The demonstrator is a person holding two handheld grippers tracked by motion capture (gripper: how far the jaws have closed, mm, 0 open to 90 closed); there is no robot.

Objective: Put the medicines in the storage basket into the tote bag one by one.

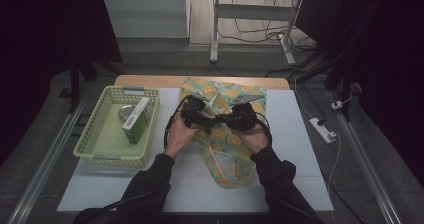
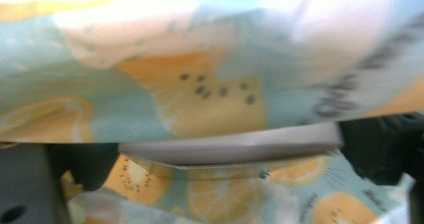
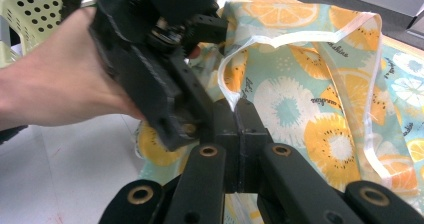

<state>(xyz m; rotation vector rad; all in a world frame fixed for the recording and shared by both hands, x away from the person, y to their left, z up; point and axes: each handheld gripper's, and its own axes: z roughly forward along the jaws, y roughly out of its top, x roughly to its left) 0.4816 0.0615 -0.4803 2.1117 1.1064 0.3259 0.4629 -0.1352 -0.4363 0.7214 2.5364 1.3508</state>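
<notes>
A light blue cloth bag (image 1: 235,151) printed with orange and lemon slices lies in the middle of the table. Both grippers meet just above its upper part. My right gripper (image 3: 237,115) is shut, and the bag's white strap (image 3: 280,36) runs down into its closed tips. Its place in the high view is right of centre (image 1: 229,120). My left gripper (image 1: 206,118) is pushed in close against the cloth (image 2: 210,99). Its two black jaws stand wide apart (image 2: 230,156), and a white hem (image 2: 225,148) stretches across between them. The person's hand (image 3: 55,91) holds the left gripper's body (image 3: 150,79).
A pale green perforated basket (image 1: 90,154) stands at the left of the table, holding a green and white box (image 1: 136,120) and a round tin (image 1: 126,112). A white mat (image 1: 300,149) covers the table. A power strip (image 1: 322,130) lies on the floor at the right.
</notes>
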